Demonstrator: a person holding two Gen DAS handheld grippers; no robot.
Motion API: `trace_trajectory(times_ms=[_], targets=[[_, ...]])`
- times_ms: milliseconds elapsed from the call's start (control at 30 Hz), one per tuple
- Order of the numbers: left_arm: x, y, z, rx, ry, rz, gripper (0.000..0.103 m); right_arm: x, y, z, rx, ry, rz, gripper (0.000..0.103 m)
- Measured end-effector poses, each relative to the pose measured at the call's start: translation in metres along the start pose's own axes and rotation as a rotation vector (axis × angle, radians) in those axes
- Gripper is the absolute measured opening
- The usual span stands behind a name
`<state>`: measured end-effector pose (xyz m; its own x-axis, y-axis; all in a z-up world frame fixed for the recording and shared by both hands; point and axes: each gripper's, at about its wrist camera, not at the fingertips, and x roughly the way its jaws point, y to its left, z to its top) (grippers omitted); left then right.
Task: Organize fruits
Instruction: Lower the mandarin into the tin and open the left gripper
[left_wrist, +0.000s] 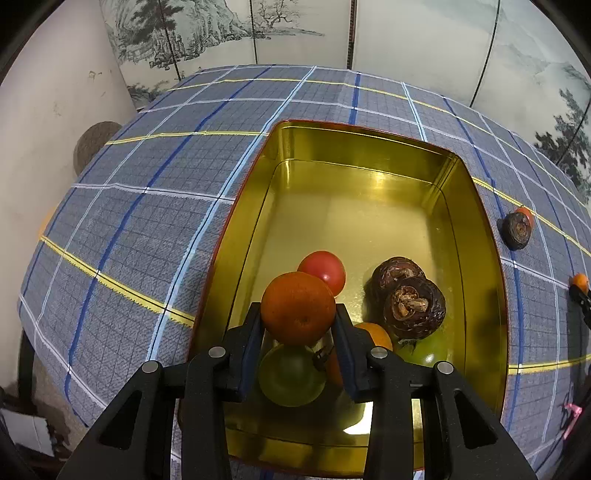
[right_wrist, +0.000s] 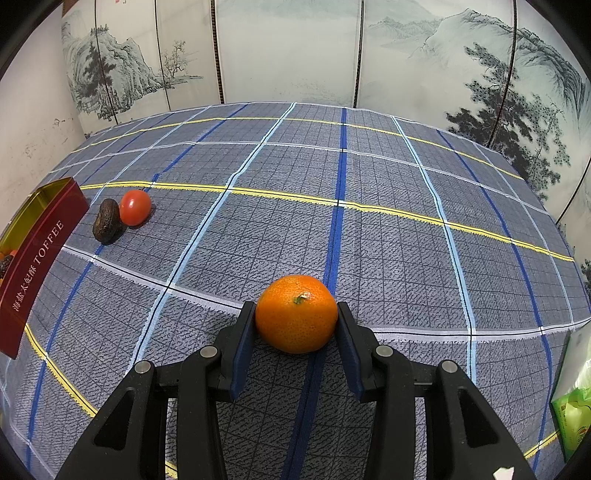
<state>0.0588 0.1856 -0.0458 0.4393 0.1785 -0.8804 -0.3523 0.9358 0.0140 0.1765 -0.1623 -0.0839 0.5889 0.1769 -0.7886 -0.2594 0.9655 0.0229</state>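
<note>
Both grippers are gripping mandarins for the toffee tin.

The left gripper (left_wrist: 298, 314) is holding a mandarin (left_wrist: 297, 308) over the gold-lined toffee tin (left_wrist: 369, 140), above fruit already inside; the right gripper (right_wrist: 296, 314) is clamping another mandarin (right_wrist: 296, 314) resting on the tabletop (right_wrist: 388, 240), likely for lifting next.

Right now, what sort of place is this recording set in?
Probably a home room set up for recording: a table under a plaid tablecloth, a folding screen painted with ink landscapes behind it, and a toffee tin holding fruit.
</note>
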Motion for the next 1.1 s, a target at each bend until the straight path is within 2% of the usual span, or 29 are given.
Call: trace_trajectory(times_ms=[767,1100], targets=[[-0.018,0.0,-0.004,-0.009,-0.031,-0.032,0.039,0.0,0.0,0.0,0.0,0.0,-0.001,0.04],[-0.047,-0.005,-0.002,0.043,-0.125,-0.028,0.04,0.0,-0.002,0.0,0.004,0.001,0.003,0.04]])
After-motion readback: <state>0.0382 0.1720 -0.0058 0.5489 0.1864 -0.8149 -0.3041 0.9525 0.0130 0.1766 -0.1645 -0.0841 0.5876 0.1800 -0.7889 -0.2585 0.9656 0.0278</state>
